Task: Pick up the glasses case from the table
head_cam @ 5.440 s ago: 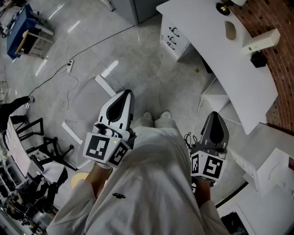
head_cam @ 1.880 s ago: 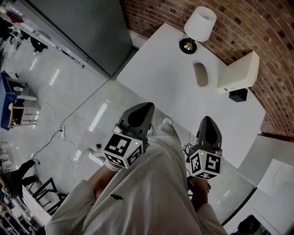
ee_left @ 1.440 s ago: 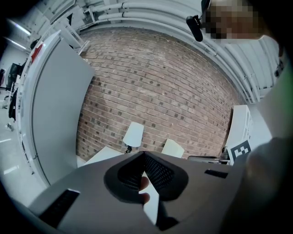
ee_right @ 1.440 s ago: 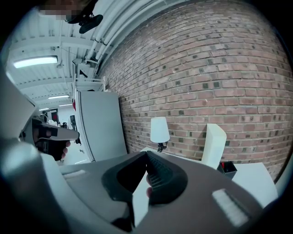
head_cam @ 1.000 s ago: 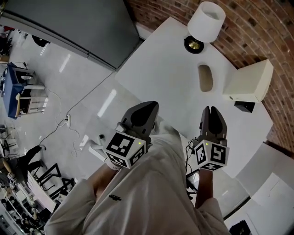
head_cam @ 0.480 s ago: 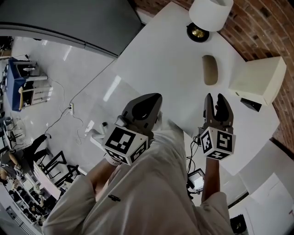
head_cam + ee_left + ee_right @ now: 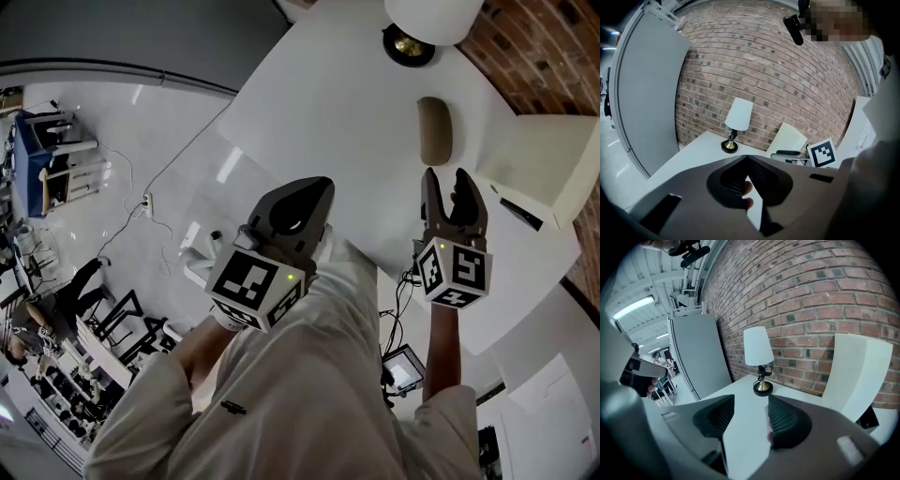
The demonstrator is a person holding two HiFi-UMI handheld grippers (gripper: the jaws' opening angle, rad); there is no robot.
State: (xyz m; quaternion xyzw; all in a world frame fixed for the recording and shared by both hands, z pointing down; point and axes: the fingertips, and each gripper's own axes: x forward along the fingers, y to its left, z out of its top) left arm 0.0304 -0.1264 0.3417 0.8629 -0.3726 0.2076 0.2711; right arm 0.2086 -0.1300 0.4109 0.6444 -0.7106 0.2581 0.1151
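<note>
Grey floor (image 7: 141,122) fills the left of the head view, with a thin cable (image 7: 155,183) trailing across it and chairs and people at the far edge too small to read. Moving right, the left gripper (image 7: 317,186) hangs by the near edge of the white tabletop (image 7: 337,103). Its own view shows its fingers (image 7: 764,176) closed tip to tip with nothing held. A pale pinkish shape shows through the slit below the tips, and I cannot tell what it is. Its marker cube (image 7: 255,289) sits in front of the person's pale clothing (image 7: 309,394), which fills the lower middle of the head view. Further right, a lamp (image 7: 412,45) stands at the back of the tabletop, its shade cut off by the top edge. The tan oval glasses case (image 7: 434,129) lies flat on the tabletop between the lamp's base and the right gripper (image 7: 453,187), apart from its fingertips and roughly in line with them. That gripper's fingers have just been opening and stand apart with only bare tabletop between them. Neither gripper view lets me make out the case. Near the case on the right sits a cream box (image 7: 553,159), partly cut off by the frame, against a brick wall (image 7: 553,47).
</note>
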